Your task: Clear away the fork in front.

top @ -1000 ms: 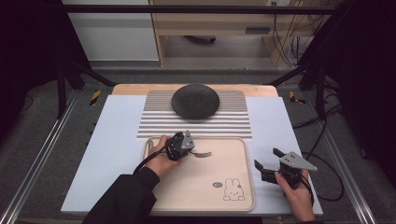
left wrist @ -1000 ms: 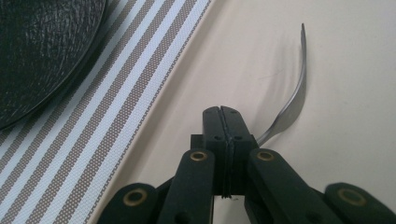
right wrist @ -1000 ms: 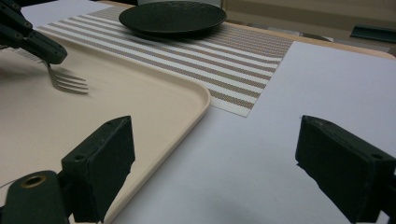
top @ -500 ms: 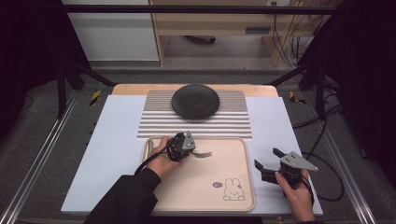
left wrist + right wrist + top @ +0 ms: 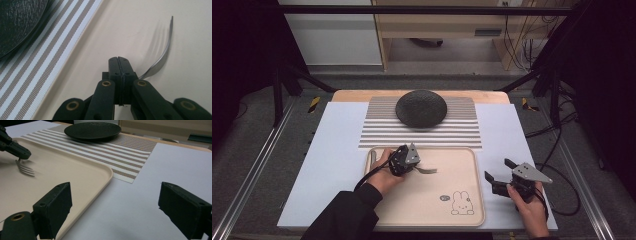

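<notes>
My left gripper is over the left half of the beige tray, shut on the handle of a metal fork. In the left gripper view the jaws are pressed together and the fork curves out to the right, throwing a shadow on the tray. My right gripper rests on the white sheet just right of the tray, open and holding nothing. In the right gripper view its jaws stand wide apart, with the fork and the left gripper at far left.
A black plate sits on a striped placemat beyond the tray. A white sheet covers the table. A bunny picture marks the tray's near right corner. The plate lies far ahead in the right gripper view.
</notes>
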`<move>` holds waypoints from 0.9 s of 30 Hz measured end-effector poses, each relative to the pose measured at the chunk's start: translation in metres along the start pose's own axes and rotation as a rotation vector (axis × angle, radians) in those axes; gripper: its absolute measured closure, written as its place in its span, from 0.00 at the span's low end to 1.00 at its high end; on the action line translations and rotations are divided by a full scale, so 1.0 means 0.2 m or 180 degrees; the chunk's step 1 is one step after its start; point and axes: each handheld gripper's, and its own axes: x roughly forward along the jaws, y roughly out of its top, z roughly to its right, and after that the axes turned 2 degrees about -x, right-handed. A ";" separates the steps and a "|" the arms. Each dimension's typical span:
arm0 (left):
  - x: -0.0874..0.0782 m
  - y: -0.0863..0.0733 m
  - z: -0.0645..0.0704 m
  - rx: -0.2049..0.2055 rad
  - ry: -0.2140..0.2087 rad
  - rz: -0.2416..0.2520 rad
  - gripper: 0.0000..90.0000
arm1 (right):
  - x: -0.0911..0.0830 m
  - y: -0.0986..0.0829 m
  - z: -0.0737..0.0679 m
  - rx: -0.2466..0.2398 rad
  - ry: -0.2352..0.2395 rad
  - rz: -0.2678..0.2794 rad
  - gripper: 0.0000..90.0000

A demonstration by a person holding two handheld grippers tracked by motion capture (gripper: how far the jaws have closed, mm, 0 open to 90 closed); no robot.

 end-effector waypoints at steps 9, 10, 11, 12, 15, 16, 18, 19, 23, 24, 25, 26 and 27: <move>-0.05 -0.08 0.04 -0.0024 -0.0031 -0.0022 1.00 | 0.00 0.00 0.00 -0.0001 0.0004 -0.0006 0.13; -0.06 -0.08 0.04 -0.0034 -0.0036 -0.0020 1.00 | 0.00 0.00 0.00 0.0000 0.0001 -0.0007 0.13; -0.07 -0.09 0.04 -0.0029 -0.0039 -0.0022 1.00 | 0.00 0.00 0.00 0.0001 0.0003 -0.0007 0.13; -0.07 -0.09 0.04 -0.0024 -0.0040 -0.0029 1.00 | 0.00 0.00 0.00 -0.0001 0.0001 -0.0008 0.13; -0.08 -0.10 0.05 -0.0048 -0.0049 -0.0028 1.00 | 0.00 0.00 0.00 -0.0005 0.0000 -0.0006 0.13; -0.09 -0.11 0.05 -0.0047 -0.0051 -0.0031 1.00 | 0.00 0.00 0.00 -0.0003 -0.0001 -0.0005 0.13; -0.09 -0.11 0.05 -0.0101 -0.0073 -0.0008 1.00 | 0.00 0.00 0.00 0.0002 -0.0005 -0.0004 0.13; -0.10 -0.11 0.06 -0.0116 -0.0086 -0.0001 1.00 | 0.00 0.00 0.00 0.0002 -0.0005 -0.0003 0.13; -0.11 -0.10 0.08 -0.0146 -0.0137 0.0052 1.00 | 0.00 0.00 0.00 -0.0004 0.0003 -0.0004 0.13; -0.11 -0.09 0.09 -0.0150 -0.0154 0.0058 1.00 | 0.00 0.00 0.00 -0.0009 0.0002 -0.0004 0.13; -0.12 -0.08 0.10 -0.0146 -0.0162 0.0071 1.00 | 0.00 0.00 0.00 -0.0010 0.0000 -0.0006 0.13; -0.12 -0.08 0.11 -0.0138 -0.0170 0.0082 1.00 | 0.00 0.00 0.00 0.0001 0.0002 -0.0007 0.13; -0.12 -0.07 0.12 -0.0148 -0.0181 0.0094 1.00 | 0.00 0.00 0.00 0.0002 0.0002 -0.0008 0.13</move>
